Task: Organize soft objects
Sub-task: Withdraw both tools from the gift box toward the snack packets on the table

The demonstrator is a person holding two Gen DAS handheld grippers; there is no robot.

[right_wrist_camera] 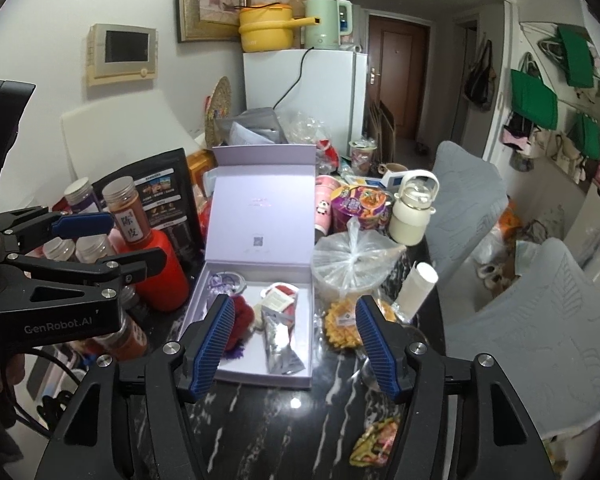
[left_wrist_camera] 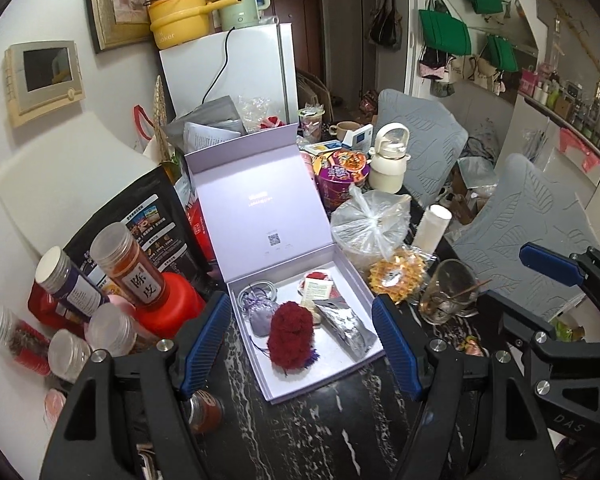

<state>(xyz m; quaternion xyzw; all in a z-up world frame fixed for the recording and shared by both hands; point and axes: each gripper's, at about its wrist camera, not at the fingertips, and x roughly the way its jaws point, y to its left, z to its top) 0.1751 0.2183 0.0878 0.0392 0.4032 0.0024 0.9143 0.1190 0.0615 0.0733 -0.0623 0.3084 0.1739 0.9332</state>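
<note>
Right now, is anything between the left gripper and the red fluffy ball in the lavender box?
Nothing visible. The left gripper hangs open and empty above the red fluffy ball, which lies uncovered in the lavender box, lid raised, between a lavender pouch and a silver foil packet.

Open box is sitting mid-table, lid standing behind it. Inside: pompom lying at front, pouch to its left, foil packet to its right. Jars are crowding the box's left side (bagged tub sitting right).
</note>
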